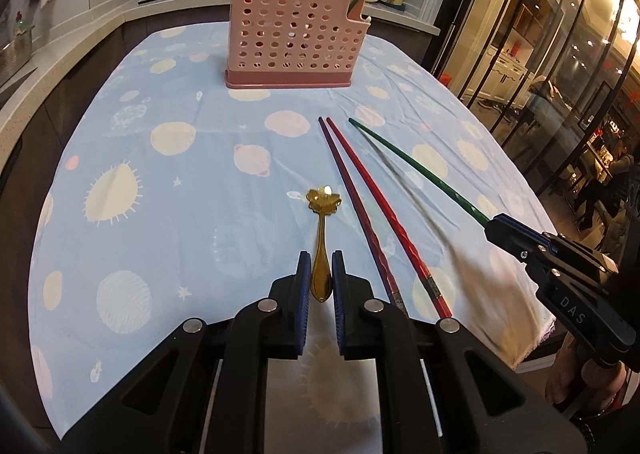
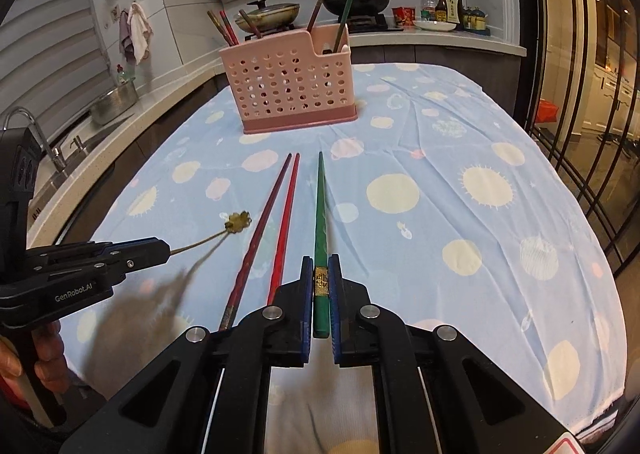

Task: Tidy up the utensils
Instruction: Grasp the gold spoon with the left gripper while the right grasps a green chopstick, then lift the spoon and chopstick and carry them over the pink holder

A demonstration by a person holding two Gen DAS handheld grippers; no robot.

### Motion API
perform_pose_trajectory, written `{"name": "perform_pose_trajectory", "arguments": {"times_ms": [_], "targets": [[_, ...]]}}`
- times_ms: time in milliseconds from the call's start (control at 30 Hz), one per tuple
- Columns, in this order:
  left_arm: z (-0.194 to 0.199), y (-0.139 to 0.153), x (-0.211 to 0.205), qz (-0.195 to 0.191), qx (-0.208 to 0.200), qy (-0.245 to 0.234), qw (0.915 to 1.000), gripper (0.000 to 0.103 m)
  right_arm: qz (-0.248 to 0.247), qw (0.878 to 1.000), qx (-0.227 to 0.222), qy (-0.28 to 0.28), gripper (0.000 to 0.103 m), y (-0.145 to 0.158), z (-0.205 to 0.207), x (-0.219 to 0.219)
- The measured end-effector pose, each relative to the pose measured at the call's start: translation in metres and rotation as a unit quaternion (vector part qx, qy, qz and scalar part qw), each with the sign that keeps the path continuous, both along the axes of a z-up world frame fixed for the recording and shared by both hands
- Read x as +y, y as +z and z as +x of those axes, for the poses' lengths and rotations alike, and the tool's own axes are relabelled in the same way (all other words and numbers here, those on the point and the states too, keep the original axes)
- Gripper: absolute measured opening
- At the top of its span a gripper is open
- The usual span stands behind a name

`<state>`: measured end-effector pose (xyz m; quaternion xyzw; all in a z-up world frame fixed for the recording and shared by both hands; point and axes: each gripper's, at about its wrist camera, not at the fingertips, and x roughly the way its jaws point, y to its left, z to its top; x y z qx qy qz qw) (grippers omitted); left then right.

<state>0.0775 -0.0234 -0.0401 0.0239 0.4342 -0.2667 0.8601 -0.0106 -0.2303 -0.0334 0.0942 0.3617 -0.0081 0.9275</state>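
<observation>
My left gripper is shut on the bowl end of a gold spoon, whose flower-shaped handle tip points away from me, lifted off the cloth. My right gripper is shut on the thick end of a green chopstick, also raised. In the left wrist view the right gripper holds the green chopstick at the right; in the right wrist view the left gripper holds the spoon at the left. A dark red chopstick and a red chopstick lie on the cloth between them. A pink perforated utensil holder stands at the far end, with several chopsticks in it.
A blue patterned cloth covers the table. Behind the holder are a stove with pans and sauce bottles. A sink and metal pot sit on the counter at the left. Glass doors stand to the right.
</observation>
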Motion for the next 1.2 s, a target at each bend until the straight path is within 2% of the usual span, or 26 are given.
{"name": "perform_pose_trajectory", "arguments": {"times_ms": [367,433,800,967,1200], "targets": [[0.023,0.039,0.000,-0.013,-0.054,0.015,0.9983,0.007,0.024,0.997,-0.074,-0.007,0.007,0.054,0.014,-0.017],[0.029,0.043,0.000,-0.013,-0.059,0.017,0.9980,0.001,0.024,0.996,-0.086,-0.007,0.007,0.061,0.017,-0.018],[0.049,0.057,0.000,-0.013,-0.076,0.022,0.9968,0.001,0.025,0.992,-0.123,-0.007,0.007,0.088,0.038,-0.029],[0.060,0.081,0.001,-0.016,-0.101,0.024,0.9945,0.001,0.022,0.990,-0.143,-0.001,0.007,0.111,0.053,-0.035],[0.087,0.129,-0.003,-0.014,-0.156,0.029,0.9872,0.001,0.014,0.984,-0.177,0.009,0.007,0.151,0.083,-0.043]]}}
